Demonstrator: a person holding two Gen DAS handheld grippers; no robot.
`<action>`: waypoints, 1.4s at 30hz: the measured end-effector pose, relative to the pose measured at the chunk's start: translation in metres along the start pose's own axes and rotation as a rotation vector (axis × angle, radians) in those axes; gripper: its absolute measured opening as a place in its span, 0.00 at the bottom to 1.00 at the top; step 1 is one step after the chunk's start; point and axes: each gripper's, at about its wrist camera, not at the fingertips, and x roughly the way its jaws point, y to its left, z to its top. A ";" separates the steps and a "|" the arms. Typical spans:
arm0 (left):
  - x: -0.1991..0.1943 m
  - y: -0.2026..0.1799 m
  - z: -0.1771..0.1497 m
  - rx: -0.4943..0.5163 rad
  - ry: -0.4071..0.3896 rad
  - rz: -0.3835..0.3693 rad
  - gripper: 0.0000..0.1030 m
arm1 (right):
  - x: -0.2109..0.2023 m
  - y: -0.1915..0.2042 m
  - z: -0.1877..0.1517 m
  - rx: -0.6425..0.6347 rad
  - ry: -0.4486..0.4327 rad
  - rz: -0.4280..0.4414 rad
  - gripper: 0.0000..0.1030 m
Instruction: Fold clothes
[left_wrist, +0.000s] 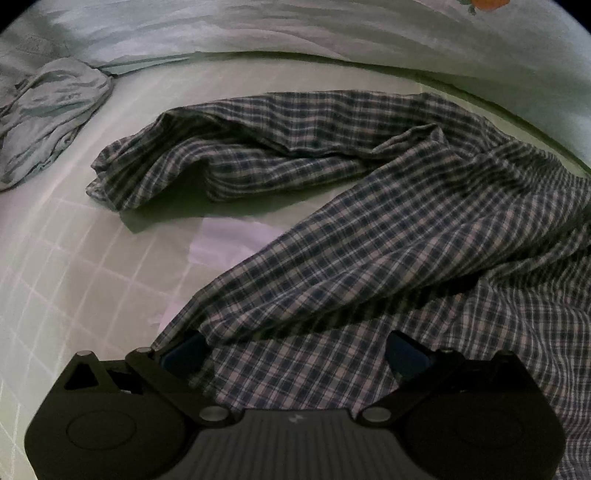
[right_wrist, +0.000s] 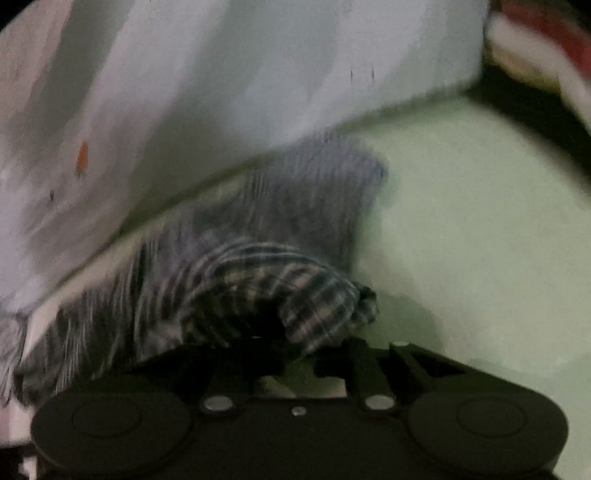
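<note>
A blue-and-white plaid shirt (left_wrist: 388, 229) lies crumpled across a bed (left_wrist: 74, 258) with a pale green sheet ruled in white grid lines. The left gripper (left_wrist: 295, 354) sits low at the near edge of the shirt, fingers (left_wrist: 184, 356) spread wide w/ plaid cloth lying between and over them; no pinch visible. A sleeve-like fold stretches away toward the upper left. Beside it, at far left, a light blue garment (left_wrist: 48, 118) lies bunched, and a pale blanket (left_wrist: 295, 33) w/ an orange print runs along the back. Right wrist view is blurred: the right gripper (right_wrist: 295, 354) has its fingers drawn close together, clamping a bunched corner of the shirt (right_wrist: 280, 291). No brand, label or readable writing can be made out.
</note>
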 end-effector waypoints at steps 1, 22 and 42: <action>0.000 0.000 0.001 0.000 0.005 0.000 1.00 | 0.004 0.001 0.009 -0.021 -0.014 -0.002 0.09; 0.000 -0.009 0.016 -0.023 0.000 0.012 1.00 | 0.004 -0.054 -0.016 0.112 -0.022 -0.233 0.44; 0.002 -0.033 0.025 -0.143 -0.095 0.076 1.00 | 0.057 0.067 0.026 -0.085 0.058 0.130 0.45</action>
